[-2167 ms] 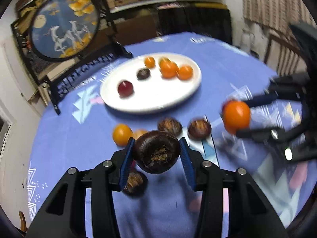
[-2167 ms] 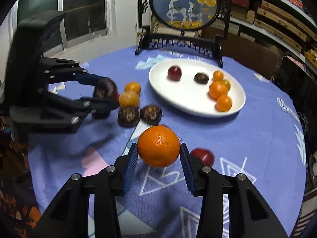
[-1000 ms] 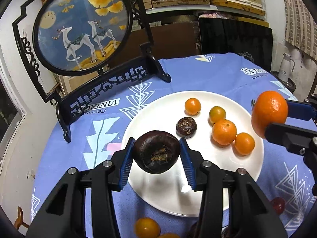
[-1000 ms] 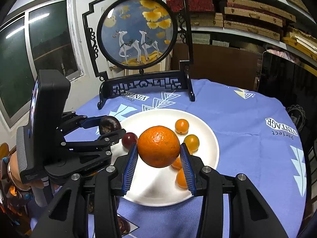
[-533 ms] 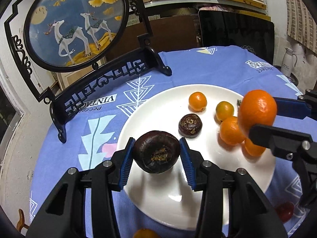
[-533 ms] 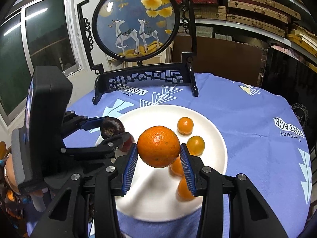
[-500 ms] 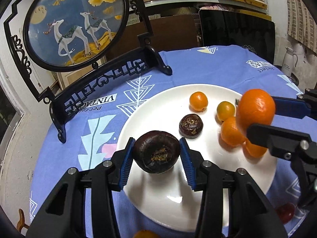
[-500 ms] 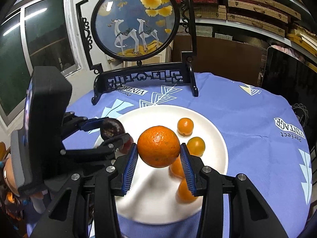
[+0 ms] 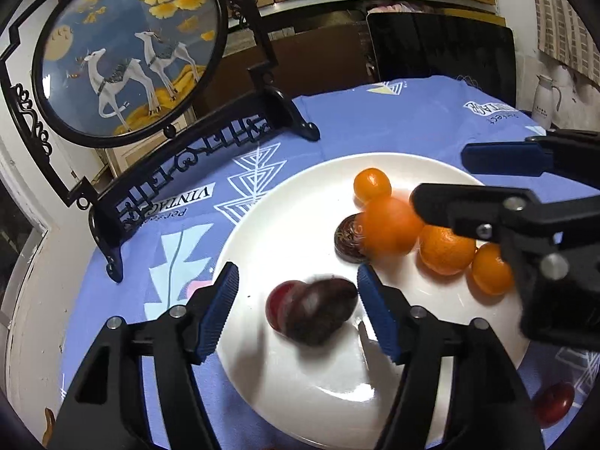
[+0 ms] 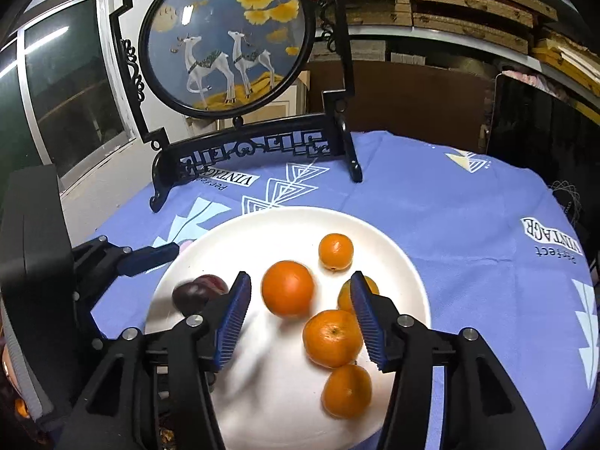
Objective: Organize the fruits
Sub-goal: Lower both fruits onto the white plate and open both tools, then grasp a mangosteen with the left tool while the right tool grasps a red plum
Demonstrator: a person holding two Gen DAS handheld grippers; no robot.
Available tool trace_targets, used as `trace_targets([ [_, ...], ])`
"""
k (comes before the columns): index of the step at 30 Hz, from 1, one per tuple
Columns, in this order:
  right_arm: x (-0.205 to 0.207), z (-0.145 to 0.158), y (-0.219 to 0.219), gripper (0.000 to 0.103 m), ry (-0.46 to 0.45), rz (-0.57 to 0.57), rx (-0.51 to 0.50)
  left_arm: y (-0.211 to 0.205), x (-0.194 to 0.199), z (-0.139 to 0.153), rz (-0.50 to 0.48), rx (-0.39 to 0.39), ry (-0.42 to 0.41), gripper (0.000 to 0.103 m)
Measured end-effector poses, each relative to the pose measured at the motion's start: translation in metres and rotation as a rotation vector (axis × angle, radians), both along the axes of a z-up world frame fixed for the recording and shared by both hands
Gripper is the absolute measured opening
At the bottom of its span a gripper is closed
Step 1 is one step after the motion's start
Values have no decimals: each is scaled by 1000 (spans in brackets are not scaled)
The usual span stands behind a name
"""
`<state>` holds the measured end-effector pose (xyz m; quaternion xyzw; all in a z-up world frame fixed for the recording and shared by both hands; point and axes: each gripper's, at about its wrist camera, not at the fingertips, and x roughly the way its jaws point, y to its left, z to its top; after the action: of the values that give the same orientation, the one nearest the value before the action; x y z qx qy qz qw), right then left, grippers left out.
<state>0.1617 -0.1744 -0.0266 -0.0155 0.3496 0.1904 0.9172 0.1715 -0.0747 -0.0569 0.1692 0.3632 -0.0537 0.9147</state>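
Observation:
My left gripper (image 9: 300,315) hangs low over the white plate (image 9: 300,382), its jaws opening. The dark purple fruit (image 9: 318,311) lies blurred between the pads, free of both, beside a red fruit (image 9: 277,305). My right gripper (image 10: 300,317) is over the same plate (image 10: 262,217) with its jaws opening too. The big orange (image 10: 287,288) sits blurred between its pads and touches neither. Three small oranges (image 10: 332,337) and a small dark fruit (image 9: 348,240) rest on the plate's right half.
A round deer picture on a black stand (image 10: 228,37) rises just behind the plate. Another red fruit (image 9: 553,407) lies on the blue cloth to the plate's near right. A black chair back (image 9: 438,52) and a white jug (image 9: 545,97) stand beyond the table.
Both grippers came in over the plate, then their jaws spread. The dark fruit left the left pads and the big orange left the right pads; both dropped to the plate.

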Motion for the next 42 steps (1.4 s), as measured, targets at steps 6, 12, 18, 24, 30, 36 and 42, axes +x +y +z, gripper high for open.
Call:
trace_targets([
  [6,-14,3,-10,56,-3,-7,2,2,-7,3,5,3,-6,65],
  [12,-37,7,-19,59,3,-7,3,1,-27,13,-5,4,-24,65],
  [18,-77,13,-26,60,-19,5,-5,8,-63,29,-15,5,-84,75],
  [24,-120,15,-34,66,-40,6,-40,42,-96,37,17,-25,-86,78],
  [30,-159,2,-42,66,-33,15,-82,88,-128,29,68,-56,-49,81],
  [36,-185,-20,-48,67,-7,34,-125,107,-163,3,57,-55,15,83],
  [42,-189,-46,-50,67,55,38,-150,93,-181,-30,-35,-46,93,84],
])
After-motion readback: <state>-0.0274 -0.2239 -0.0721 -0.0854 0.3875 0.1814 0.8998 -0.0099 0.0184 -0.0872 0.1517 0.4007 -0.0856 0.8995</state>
